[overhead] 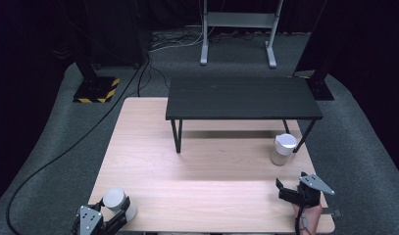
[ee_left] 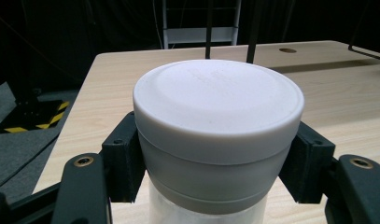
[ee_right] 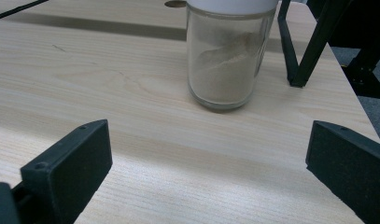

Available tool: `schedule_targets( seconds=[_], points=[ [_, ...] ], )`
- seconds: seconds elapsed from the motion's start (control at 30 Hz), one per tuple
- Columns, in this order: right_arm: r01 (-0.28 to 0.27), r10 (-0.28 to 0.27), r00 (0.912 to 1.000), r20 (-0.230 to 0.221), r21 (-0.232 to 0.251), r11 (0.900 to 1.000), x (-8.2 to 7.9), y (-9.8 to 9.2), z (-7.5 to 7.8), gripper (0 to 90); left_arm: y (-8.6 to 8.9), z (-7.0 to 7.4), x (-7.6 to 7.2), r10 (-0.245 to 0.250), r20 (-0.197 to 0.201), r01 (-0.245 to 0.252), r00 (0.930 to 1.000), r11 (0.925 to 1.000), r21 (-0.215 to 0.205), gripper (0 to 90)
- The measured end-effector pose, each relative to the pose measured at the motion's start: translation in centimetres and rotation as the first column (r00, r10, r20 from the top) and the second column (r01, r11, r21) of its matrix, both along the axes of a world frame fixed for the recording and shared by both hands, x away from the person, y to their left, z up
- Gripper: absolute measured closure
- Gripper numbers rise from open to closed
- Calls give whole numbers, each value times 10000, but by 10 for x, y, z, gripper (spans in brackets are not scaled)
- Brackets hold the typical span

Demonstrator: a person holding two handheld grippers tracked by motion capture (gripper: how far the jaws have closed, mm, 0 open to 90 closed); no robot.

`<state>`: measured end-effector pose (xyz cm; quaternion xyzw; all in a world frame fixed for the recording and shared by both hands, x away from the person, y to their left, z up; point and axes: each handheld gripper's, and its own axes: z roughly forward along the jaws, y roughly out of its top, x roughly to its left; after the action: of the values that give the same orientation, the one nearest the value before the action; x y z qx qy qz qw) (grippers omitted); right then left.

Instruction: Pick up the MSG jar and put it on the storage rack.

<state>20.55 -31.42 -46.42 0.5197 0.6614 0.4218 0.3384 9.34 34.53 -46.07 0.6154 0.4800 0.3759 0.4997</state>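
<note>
A white-lidded glass jar [overhead: 117, 201] stands at the near left corner of the wooden table [overhead: 207, 166]. My left gripper [overhead: 119, 209] is shut on it; in the left gripper view the black pads [ee_left: 124, 161] press both sides of the jar [ee_left: 218, 130] just under its lid. A second white-lidded jar [overhead: 283, 149] holding pale powder stands at the right, beside a leg of the black shelf [overhead: 241, 98]. My right gripper [overhead: 291, 190] rests open near the front right edge, a little short of that jar [ee_right: 227, 56], with nothing between its jaws.
The low black shelf stands across the far half of the table on thin metal legs [overhead: 176, 137]. Beyond the table are a grey carpet with cables [overhead: 64, 152], a striped stand base [overhead: 96, 90] and a metal frame [overhead: 238, 29].
</note>
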Motion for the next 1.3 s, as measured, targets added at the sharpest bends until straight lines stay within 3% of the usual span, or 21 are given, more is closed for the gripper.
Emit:
schedule_targets(
  seconds=[0.7,1.3],
  points=[
    [-45,45,10000,-41,3,10000,1,-1,1,0,-7,18,20,-758,94,757,9971,9971,67,341],
    [-84,85,9999,-54,75,9999,1,-2,0,0,-16,33,39,-1484,186,1483,9887,9889,82,341]
  ],
)
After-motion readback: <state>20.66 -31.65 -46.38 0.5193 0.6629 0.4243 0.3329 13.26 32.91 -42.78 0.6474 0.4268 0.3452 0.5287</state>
